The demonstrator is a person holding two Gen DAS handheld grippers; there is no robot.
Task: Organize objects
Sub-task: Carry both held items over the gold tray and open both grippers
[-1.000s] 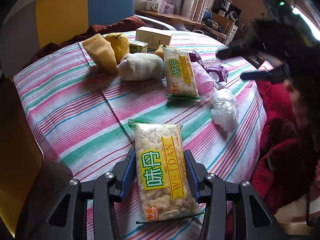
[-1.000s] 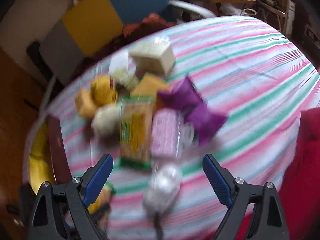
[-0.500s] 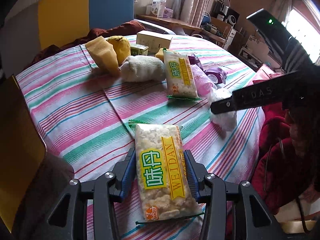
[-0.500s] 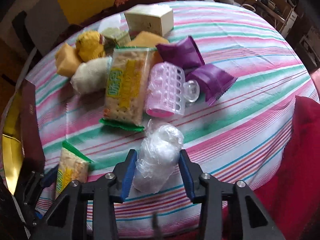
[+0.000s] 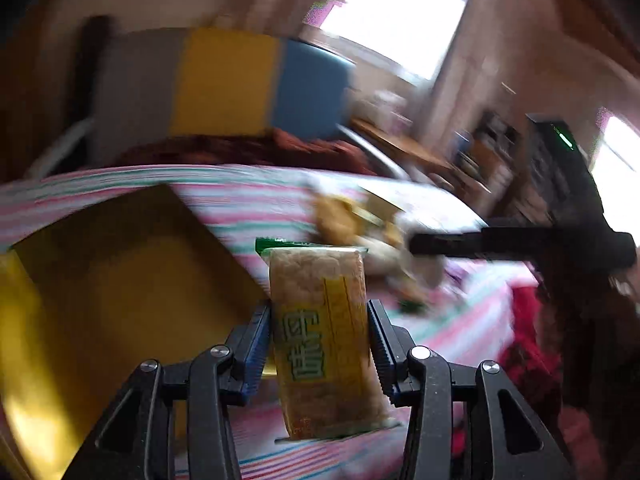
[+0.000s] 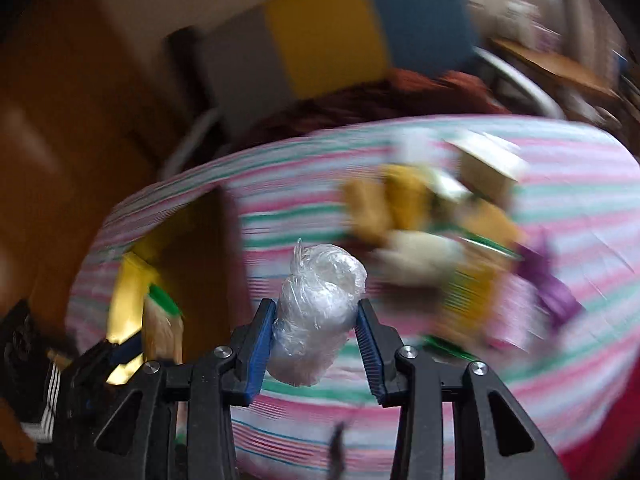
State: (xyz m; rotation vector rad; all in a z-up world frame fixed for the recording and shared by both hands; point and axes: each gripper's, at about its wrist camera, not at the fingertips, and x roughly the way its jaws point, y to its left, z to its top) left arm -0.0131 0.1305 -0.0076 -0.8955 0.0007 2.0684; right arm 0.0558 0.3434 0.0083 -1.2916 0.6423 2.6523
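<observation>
My left gripper (image 5: 318,314) is shut on a cracker packet (image 5: 316,276) with green and yellow print, held upright above the striped tablecloth (image 5: 248,200). Just left of the packet lies an open yellow box (image 5: 120,280). My right gripper (image 6: 315,312) is shut on a crumpled clear plastic bundle (image 6: 320,280), also held off the cloth. In the right wrist view the left gripper with its cracker packet (image 6: 162,332) shows at the lower left, by the yellow box (image 6: 132,280). Both views are blurred.
A pile stays on the cloth at the right: a cream box (image 6: 488,164), yellow pouches (image 6: 384,200), a white soft bundle (image 6: 420,252), a second cracker packet (image 6: 468,292) and purple packets (image 6: 548,280). A grey, yellow and blue chair (image 5: 224,84) stands behind the table.
The right gripper, open a second ago, closed on the plastic bundle. Both grippers have since lifted their loads off the cloth and swung left toward the yellow box.
</observation>
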